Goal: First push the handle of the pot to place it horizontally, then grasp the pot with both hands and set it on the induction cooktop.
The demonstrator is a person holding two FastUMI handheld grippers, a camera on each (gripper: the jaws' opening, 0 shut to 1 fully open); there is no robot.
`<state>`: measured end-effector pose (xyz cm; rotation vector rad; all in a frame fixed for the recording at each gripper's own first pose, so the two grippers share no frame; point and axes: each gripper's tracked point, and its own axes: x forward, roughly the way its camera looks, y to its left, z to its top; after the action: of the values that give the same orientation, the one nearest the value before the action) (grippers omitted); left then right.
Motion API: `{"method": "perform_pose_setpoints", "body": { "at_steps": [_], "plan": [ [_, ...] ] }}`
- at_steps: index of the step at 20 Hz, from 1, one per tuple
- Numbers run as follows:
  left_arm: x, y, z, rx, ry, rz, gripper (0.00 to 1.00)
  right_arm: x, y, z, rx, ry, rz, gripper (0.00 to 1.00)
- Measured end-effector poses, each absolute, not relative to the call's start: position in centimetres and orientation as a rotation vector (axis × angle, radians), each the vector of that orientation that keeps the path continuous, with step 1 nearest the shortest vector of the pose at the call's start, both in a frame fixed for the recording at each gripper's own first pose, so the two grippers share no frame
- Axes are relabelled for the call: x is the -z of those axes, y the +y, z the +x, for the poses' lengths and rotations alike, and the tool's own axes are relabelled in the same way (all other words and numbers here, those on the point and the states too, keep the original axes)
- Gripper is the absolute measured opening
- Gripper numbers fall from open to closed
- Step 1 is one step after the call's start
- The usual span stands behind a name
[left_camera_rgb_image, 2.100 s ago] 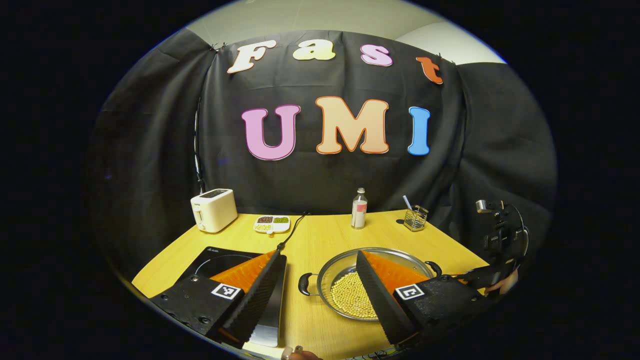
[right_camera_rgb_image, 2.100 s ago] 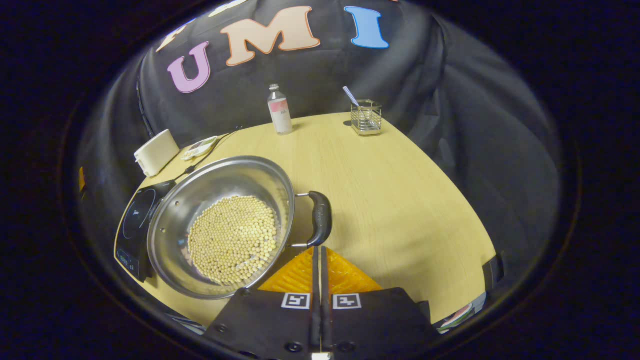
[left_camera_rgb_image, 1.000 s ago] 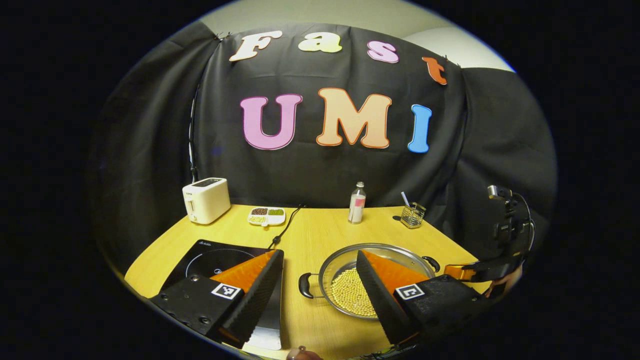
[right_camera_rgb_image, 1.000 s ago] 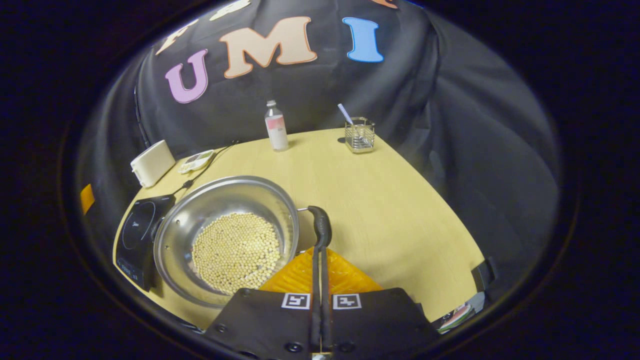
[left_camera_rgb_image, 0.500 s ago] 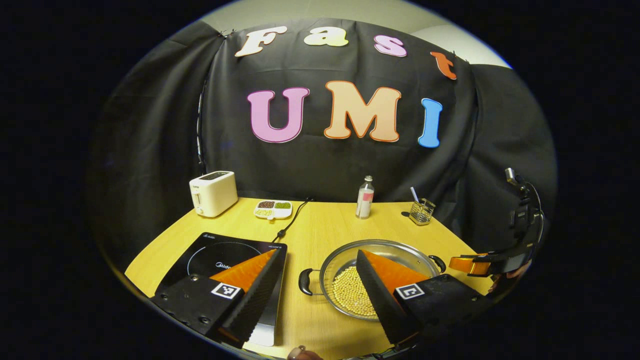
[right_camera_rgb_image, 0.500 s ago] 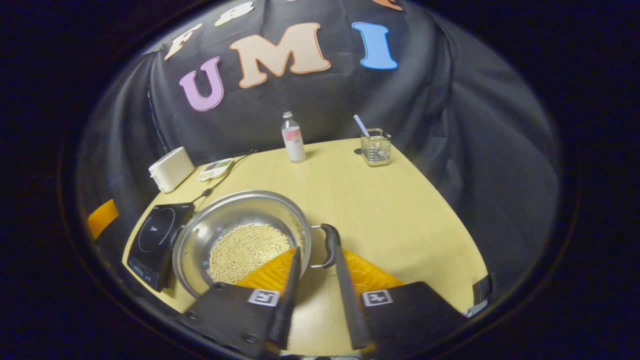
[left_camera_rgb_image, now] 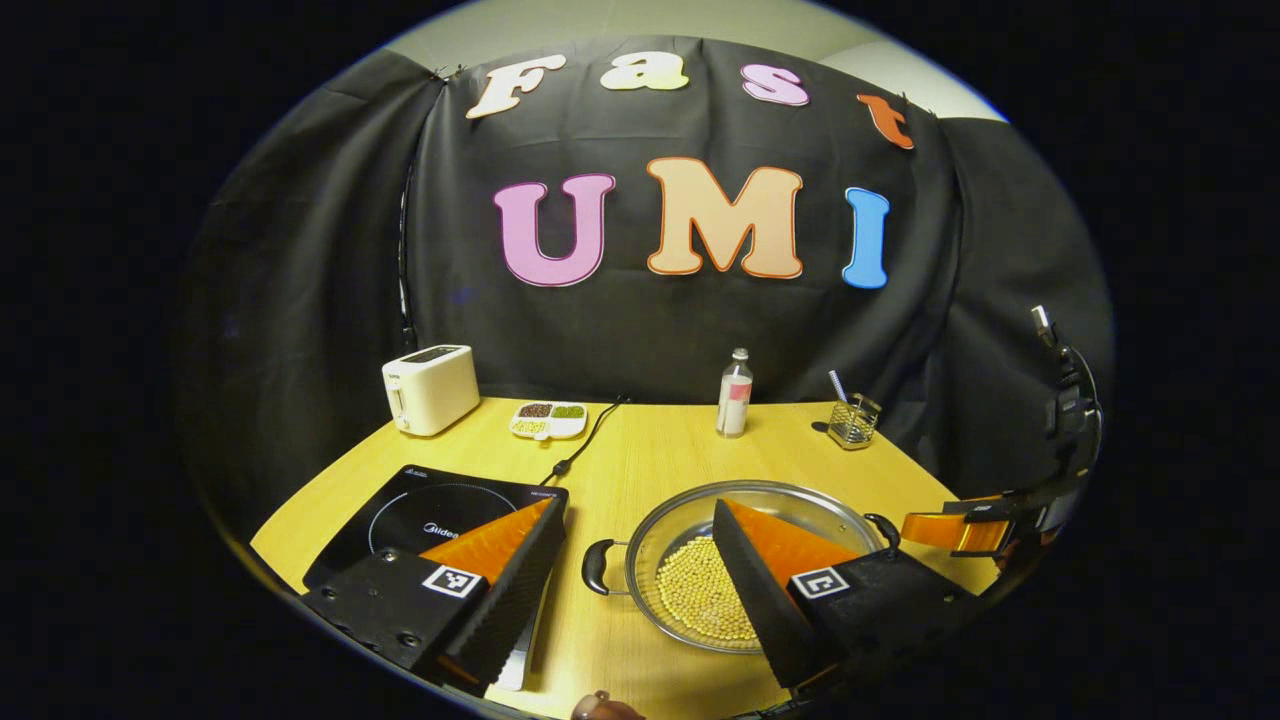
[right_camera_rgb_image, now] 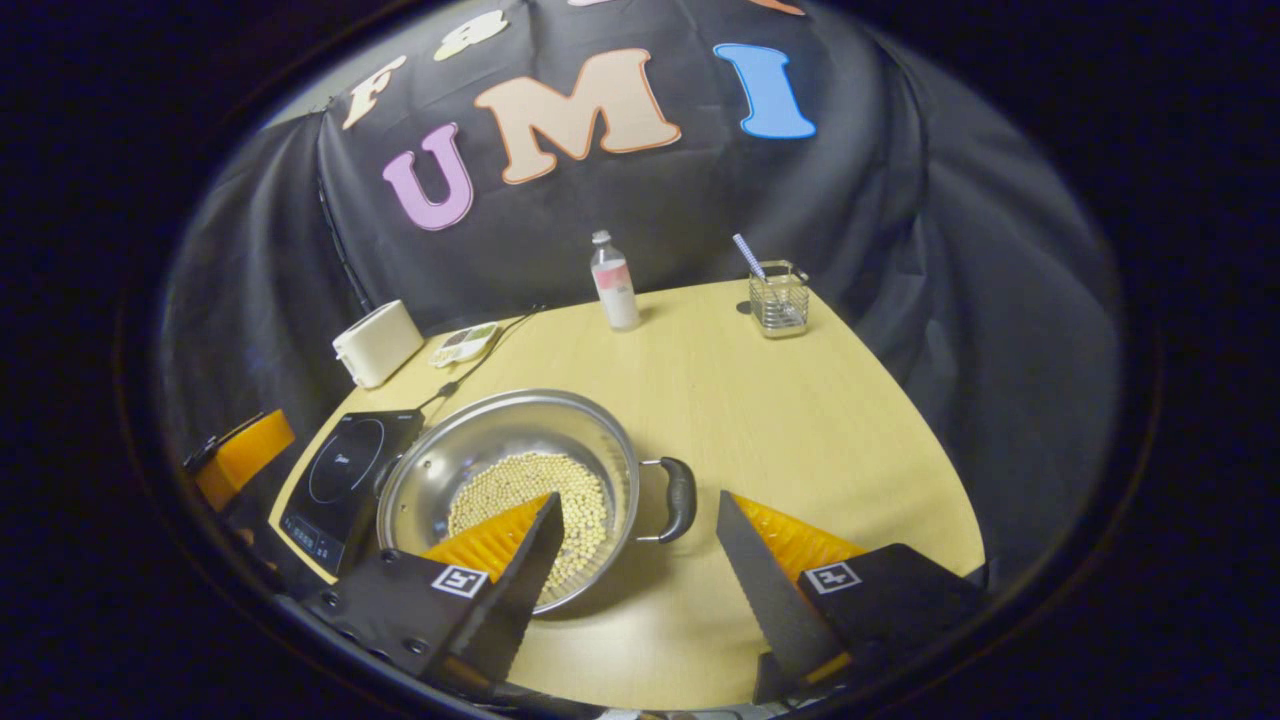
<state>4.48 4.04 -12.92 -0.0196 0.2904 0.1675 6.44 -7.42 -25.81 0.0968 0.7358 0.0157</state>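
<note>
Both jaws wide, left gripper [left_camera_rgb_image: 630, 560] and right gripper [right_camera_rgb_image: 640, 560] above pot [right_camera_rgb_image: 480, 455], wooden table [right_camera_rgb_image: 800, 400], cooktop [left_camera_rgb_image: 420, 505] beside, labels unreadable.

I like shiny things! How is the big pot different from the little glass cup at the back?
The pot is shiny metal, wide and shallow; the glass cup is see-through, small and tall. The pot holds pale beans; the glass cup holds a striped straw. The pot has black handles; the cup has none. Both stand upright on the table.

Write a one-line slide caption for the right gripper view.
Open right gripper poised around the handle of the bean-filled pot, beside the induction cooktop.
</note>
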Motion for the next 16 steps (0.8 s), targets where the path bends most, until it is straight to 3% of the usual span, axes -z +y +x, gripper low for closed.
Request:
{"method": "perform_pose_setpoints", "body": {
  "at_steps": [12,13,14,16],
  "plan": [
    [23.9,6.7,8.9,-0.140,0.578,-0.147,0.98,31.7,-8.0,9.3,0.074,0.870,0.050,0.99],
    [24.5,7.1,8.9,-0.149,0.602,-0.147,0.98,32.5,-8.1,9.4,0.082,0.887,0.053,0.94],
    [25.2,7.5,9.0,-0.158,0.621,-0.147,0.98,33.1,-8.1,9.3,0.086,0.909,0.055,0.99],
    [26.7,7.9,8.9,-0.167,0.669,-0.173,0.98,34.2,-7.9,9.3,0.091,0.939,0.054,0.95]
  ]
}}
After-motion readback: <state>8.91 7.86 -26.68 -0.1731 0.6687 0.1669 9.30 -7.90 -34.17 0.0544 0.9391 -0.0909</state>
